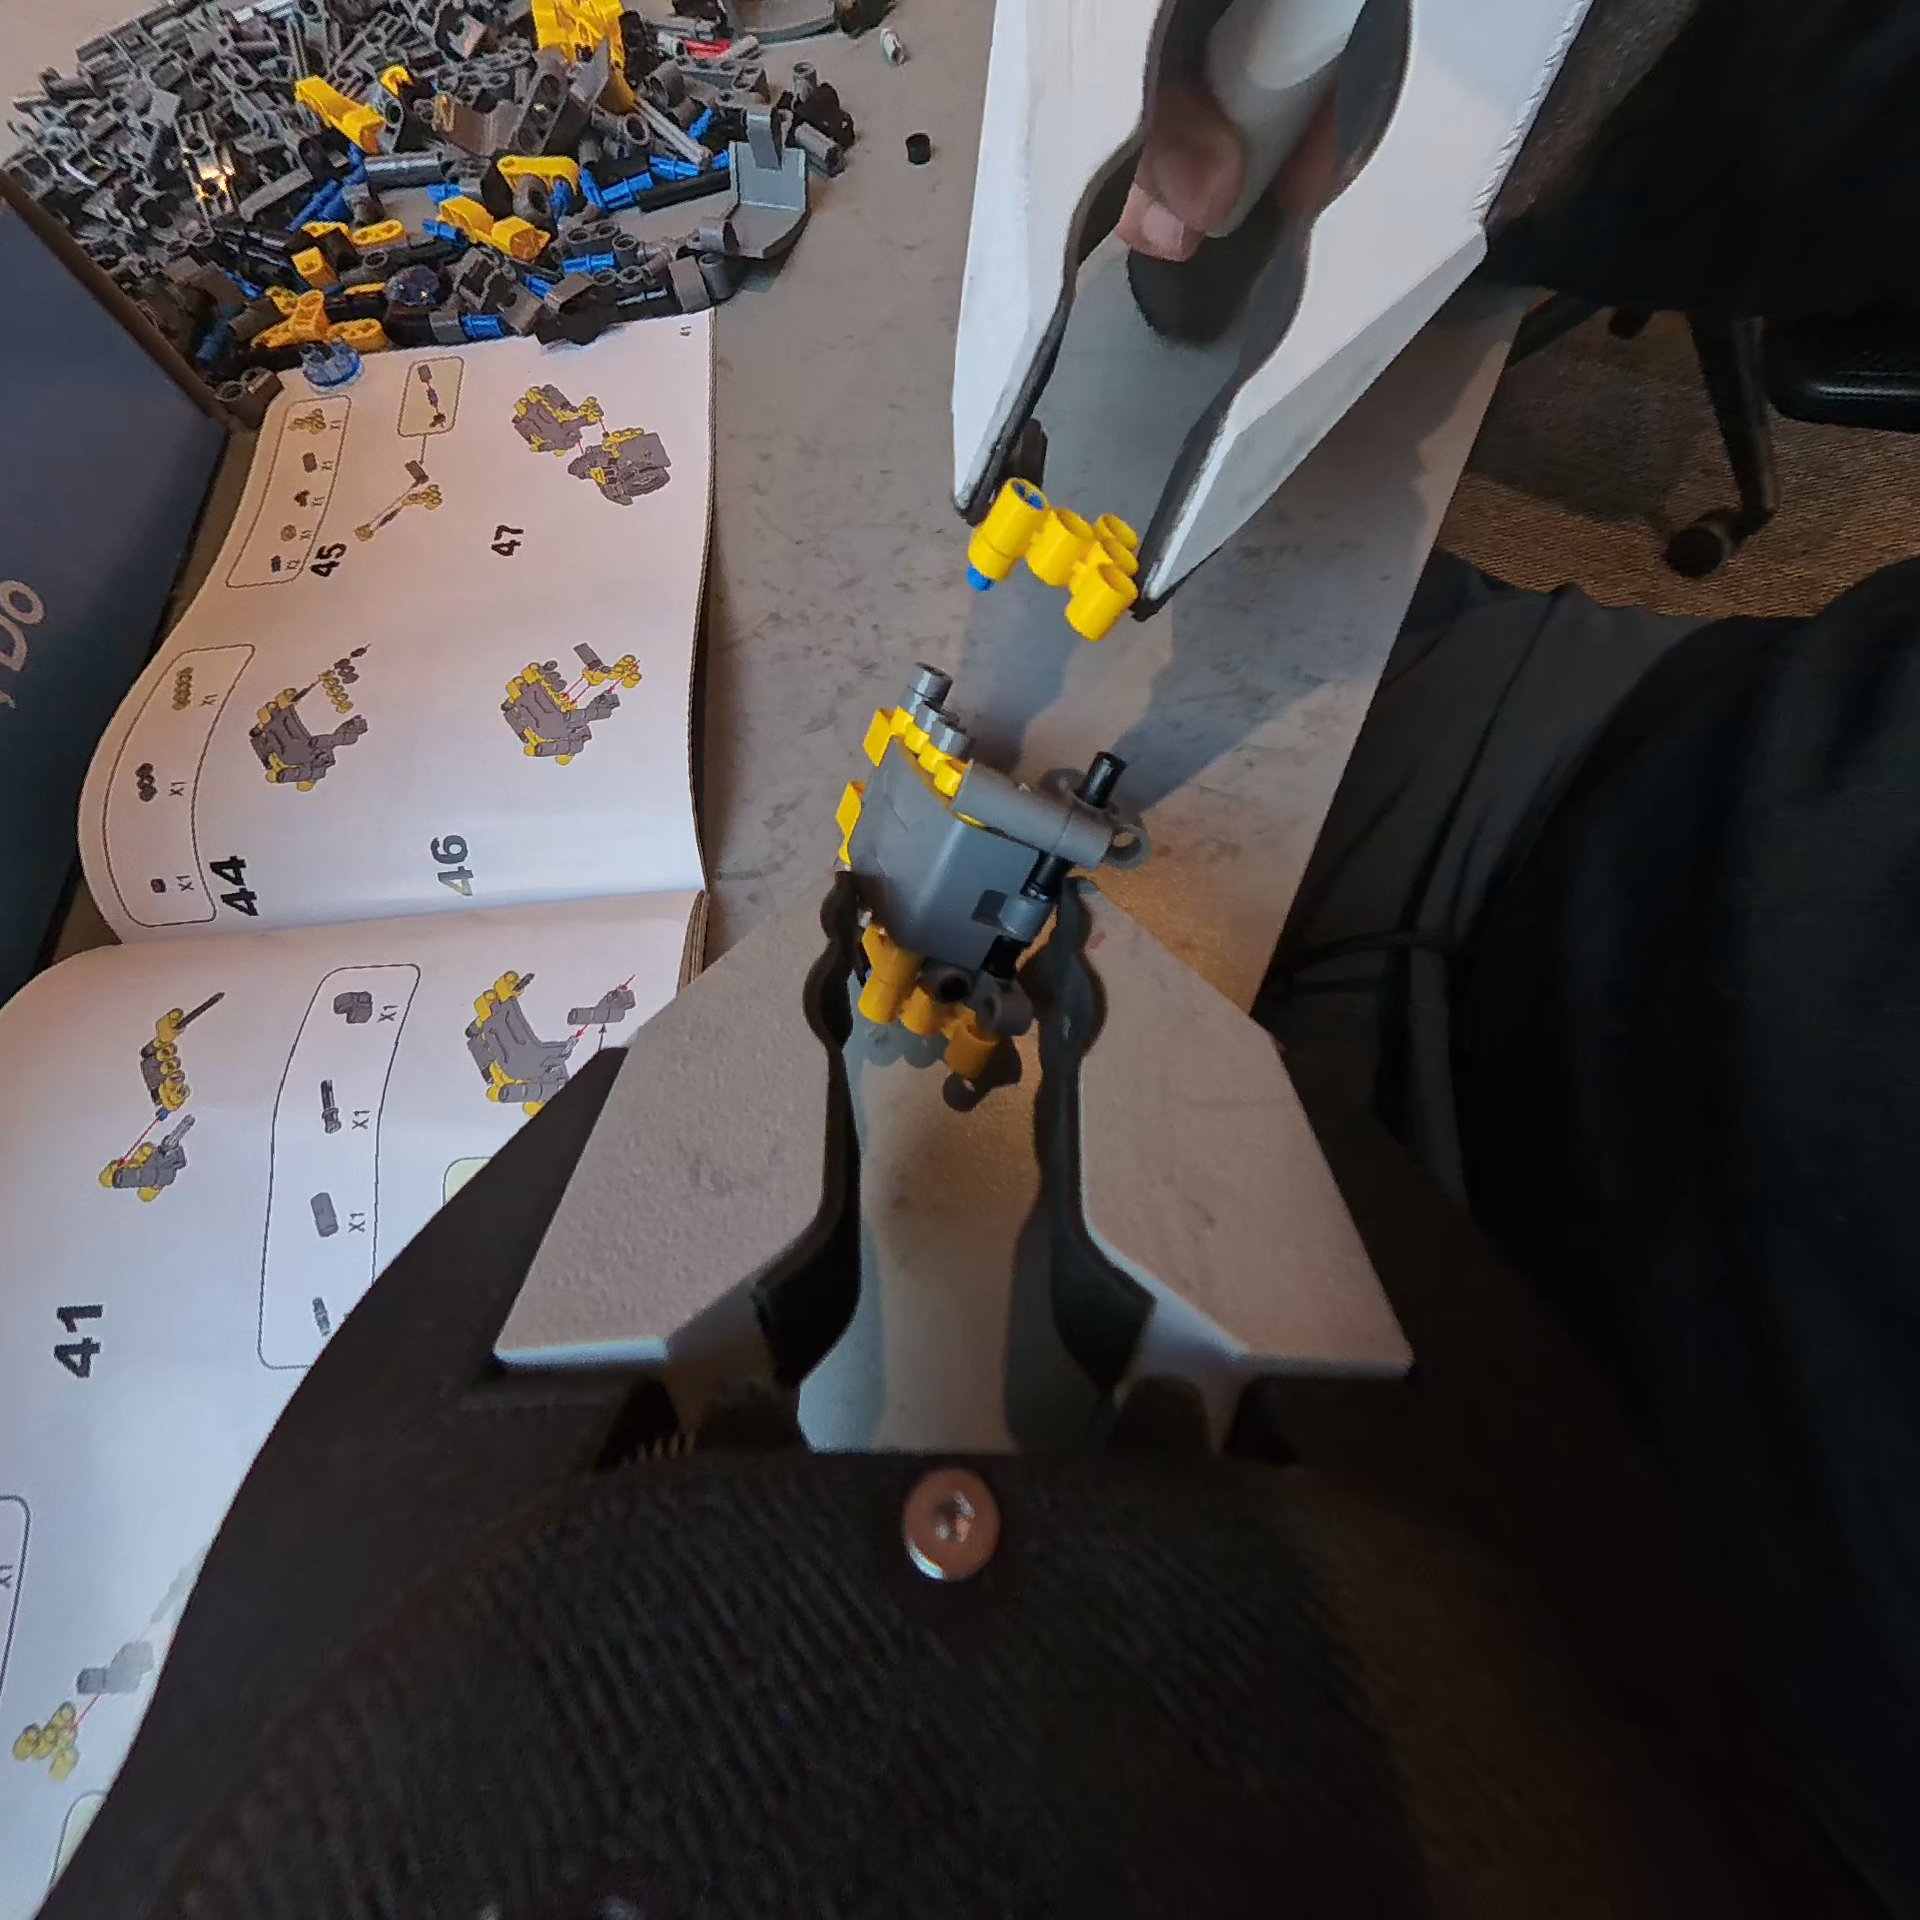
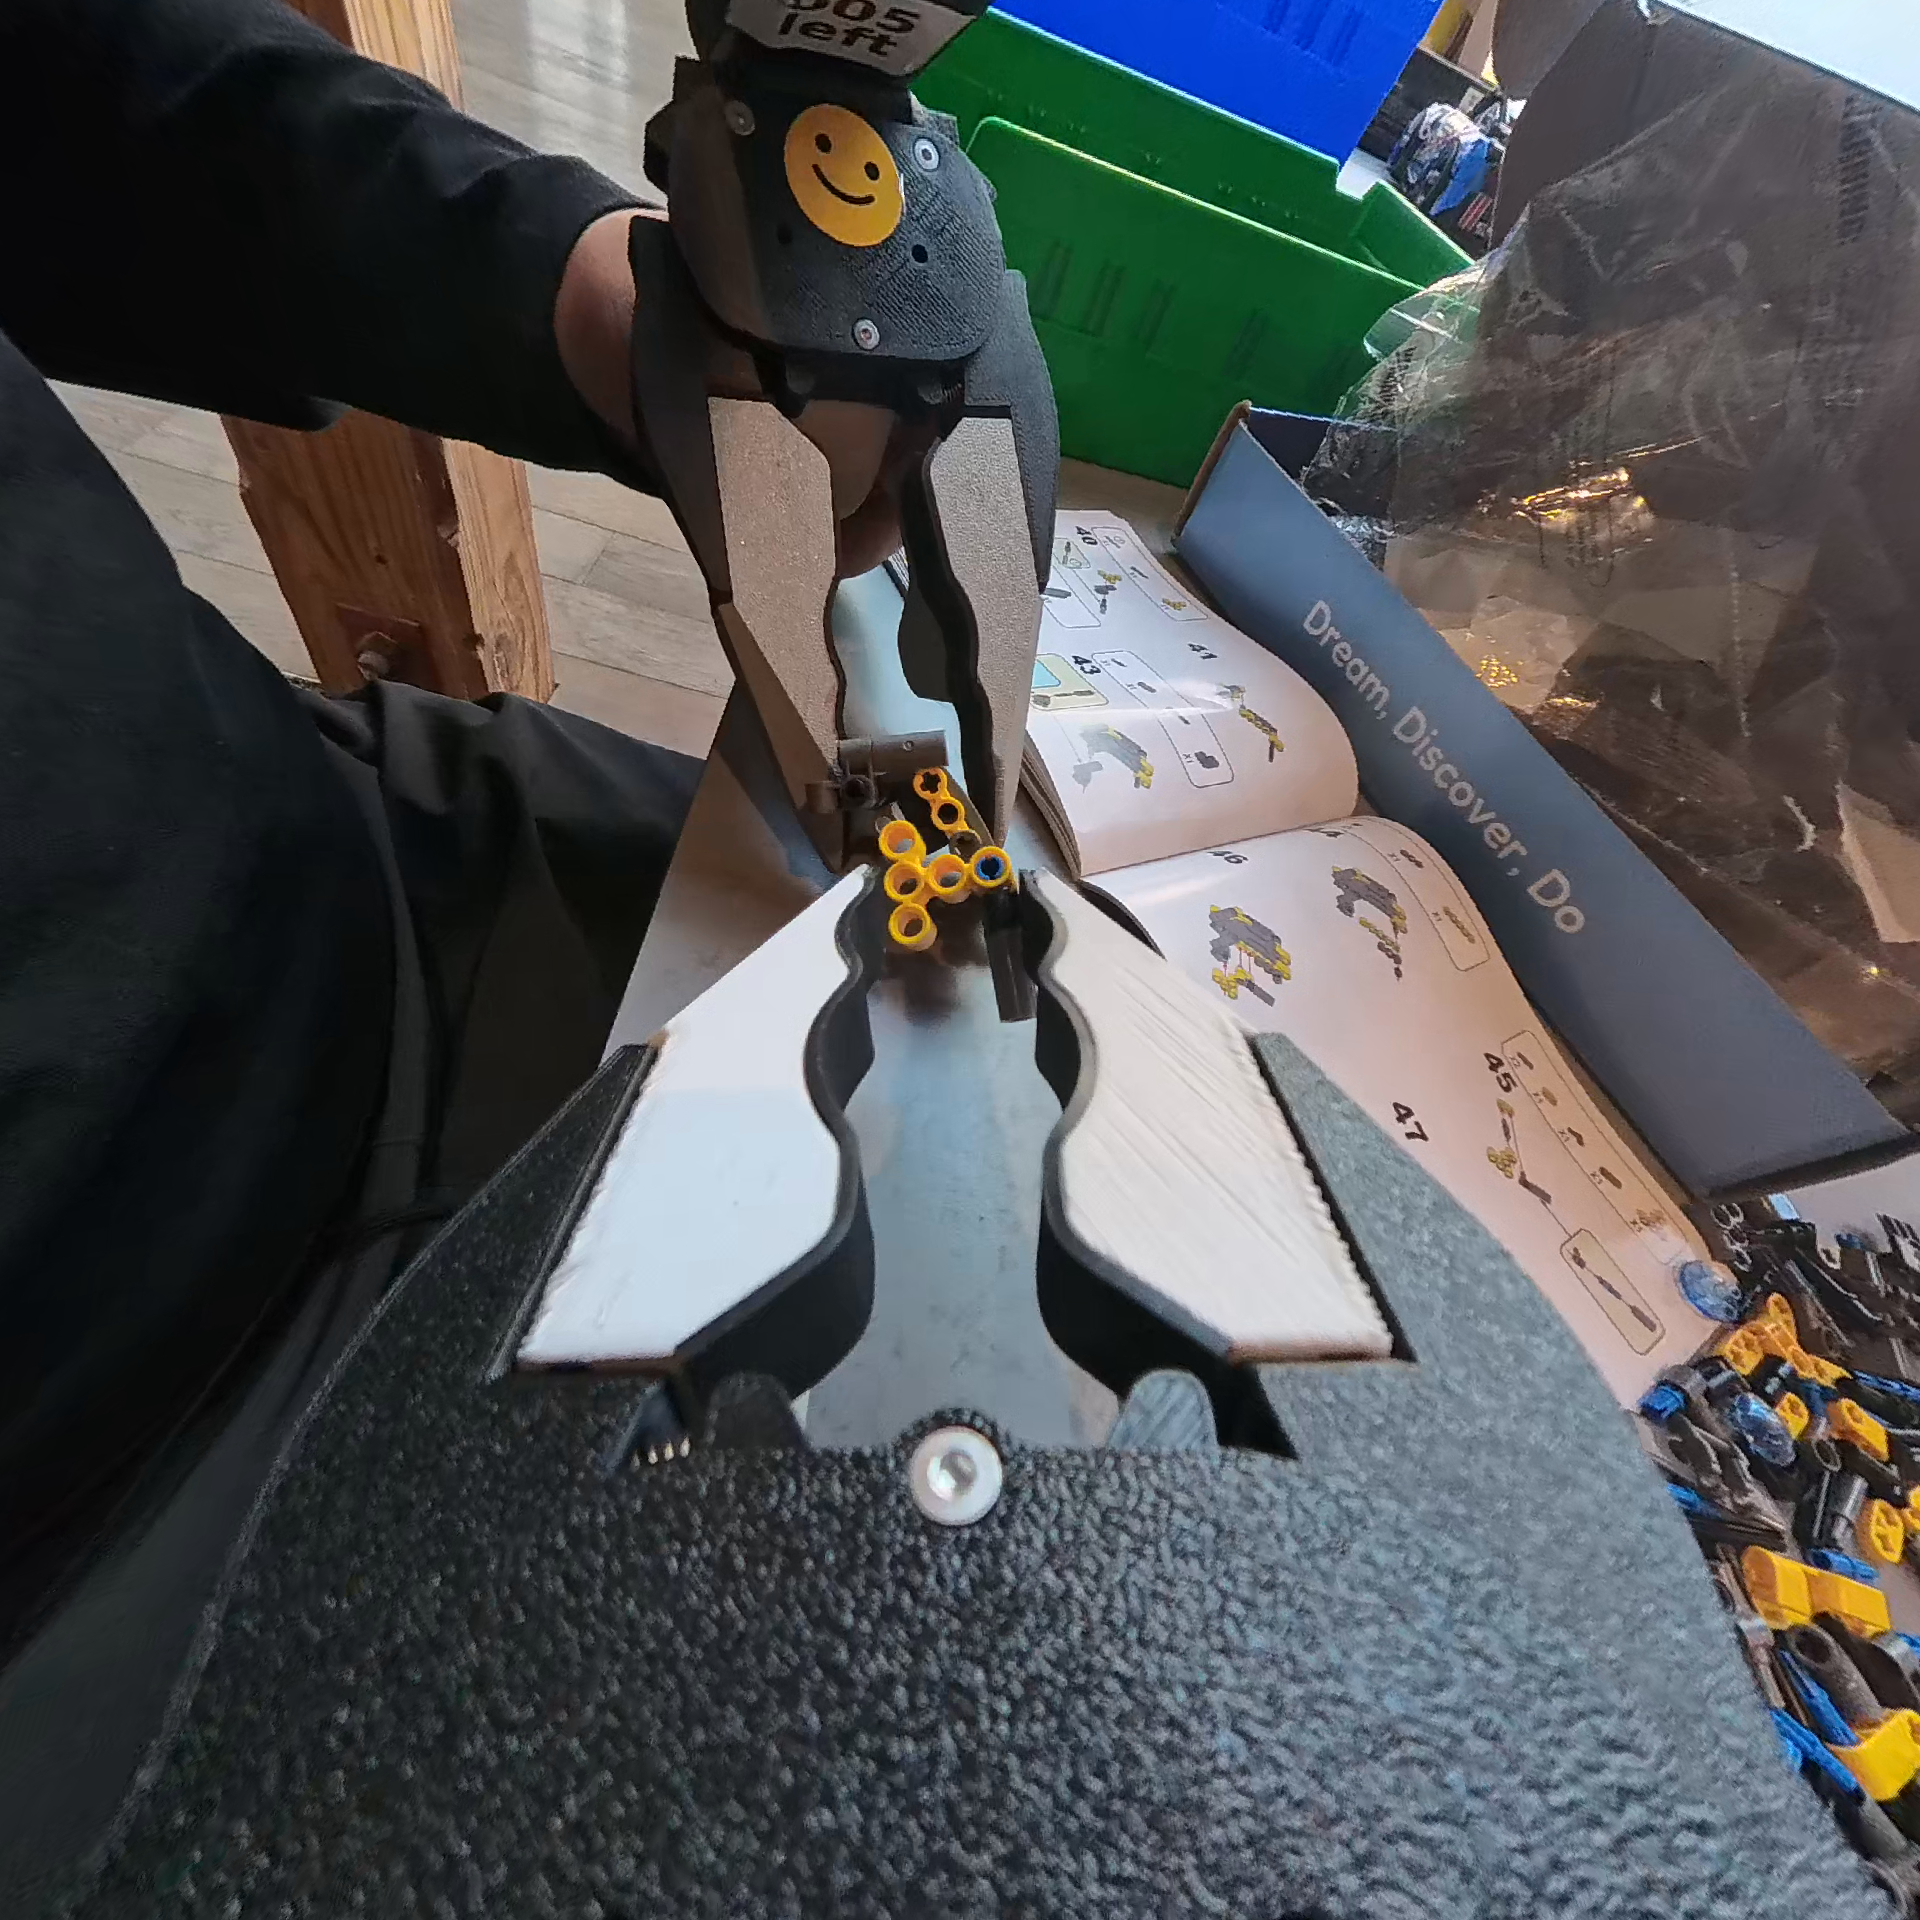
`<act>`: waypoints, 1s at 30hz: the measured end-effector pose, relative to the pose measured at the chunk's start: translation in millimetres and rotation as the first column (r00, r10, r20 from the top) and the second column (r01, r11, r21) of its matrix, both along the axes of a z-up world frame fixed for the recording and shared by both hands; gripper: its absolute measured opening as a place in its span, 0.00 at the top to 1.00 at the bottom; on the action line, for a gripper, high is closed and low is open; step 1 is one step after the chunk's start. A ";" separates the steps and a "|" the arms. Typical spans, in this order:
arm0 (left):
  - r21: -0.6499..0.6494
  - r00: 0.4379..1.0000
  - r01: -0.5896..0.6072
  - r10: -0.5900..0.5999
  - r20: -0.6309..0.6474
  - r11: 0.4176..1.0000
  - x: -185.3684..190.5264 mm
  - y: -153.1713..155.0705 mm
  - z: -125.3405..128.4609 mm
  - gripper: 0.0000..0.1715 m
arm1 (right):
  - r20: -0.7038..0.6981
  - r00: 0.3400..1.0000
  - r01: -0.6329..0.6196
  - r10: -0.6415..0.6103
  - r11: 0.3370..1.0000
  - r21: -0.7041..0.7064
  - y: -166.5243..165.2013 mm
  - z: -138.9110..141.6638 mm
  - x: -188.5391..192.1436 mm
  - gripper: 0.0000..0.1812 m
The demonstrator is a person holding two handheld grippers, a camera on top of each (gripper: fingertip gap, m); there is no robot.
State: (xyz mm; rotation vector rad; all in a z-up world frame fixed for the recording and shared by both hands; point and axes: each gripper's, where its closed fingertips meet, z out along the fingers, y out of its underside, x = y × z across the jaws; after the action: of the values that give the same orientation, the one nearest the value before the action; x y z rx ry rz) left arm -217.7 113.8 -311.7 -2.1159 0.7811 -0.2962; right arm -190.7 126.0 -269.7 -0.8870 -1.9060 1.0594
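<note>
Two grippers face each other tip to tip above the grey bench (image 1: pixel 831 499). The left gripper (image 1: pixel 940 971), fingers clamped, carries a half-built brick assembly (image 1: pixel 951 842): a dark grey block edged with yellow connectors, grey tubes poking out on top and a black axle pin jutting to one side. The right gripper (image 1: pixel 1049 551), its white fingers (image 2: pixel 727 1164) closed on a yellow multi-hole connector piece (image 1: pixel 1060 556) with a blue pin in one end, hangs just beside the assembly, a small gap between the two.

Held out from a black sleeve (image 2: pixel 260 229), the left gripper points down at a slant, a yellow smiley sticker (image 2: pixel 842 175) on its dark housing and a small printed label above that. An open instruction booklet (image 1: pixel 436 644) with numbered step diagrams lies beside a loose pile of grey, black, yellow and blue pieces (image 1: pixel 416 177). A dark blue box flap (image 2: pixel 1507 831) carries pale lettering, next to a green bin (image 2: pixel 1174 281).
</note>
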 end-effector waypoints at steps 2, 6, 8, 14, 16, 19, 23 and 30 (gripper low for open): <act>-0.001 1.000 0.000 0.000 0.001 1.000 0.0 0.0 0.0 0.80 | -0.004 1.000 -0.003 0.003 1.000 0.005 -0.5 0.0 0.2 0.87; 0.002 1.000 0.000 0.000 -0.002 1.000 0.0 0.0 -0.1 0.80 | -0.025 1.000 -0.018 0.019 1.000 0.018 -3.1 1.6 1.0 0.87; 0.002 1.000 0.001 -0.001 -0.003 1.000 0.0 -0.1 -0.1 0.80 | -0.045 0.998 -0.035 0.037 0.999 0.031 -6.0 3.2 1.7 0.87; -0.009 1.000 0.009 -0.009 0.013 1.000 0.8 -0.9 0.1 0.80 | -0.208 0.964 -0.114 0.165 0.965 0.236 -21.2 8.4 4.6 0.87; -0.014 1.000 0.009 -0.009 0.019 1.000 0.7 -1.0 0.2 0.80 | -0.196 0.962 -0.117 0.189 0.937 0.329 -24.5 -0.8 4.1 0.87; -0.015 1.000 0.022 -0.021 0.023 1.000 1.8 -2.5 0.3 0.80 | -0.181 0.957 -0.125 0.226 0.887 0.445 -28.4 -11.4 2.6 0.87; -0.013 0.999 0.046 -0.045 0.025 0.999 3.6 -6.0 0.4 0.80 | -0.200 0.952 -0.117 0.231 0.881 0.458 -30.3 -8.6 2.0 0.87; -0.022 0.995 0.090 -0.089 0.045 0.996 6.0 -12.7 0.7 0.80 | -0.185 0.959 -0.131 0.215 0.915 0.383 -35.1 -7.4 0.0 0.87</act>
State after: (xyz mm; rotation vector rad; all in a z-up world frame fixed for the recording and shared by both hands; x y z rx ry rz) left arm -211.6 101.1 -311.1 -2.0929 0.8523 -0.4009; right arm -190.7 90.9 -277.2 -0.3737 -1.9280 0.8220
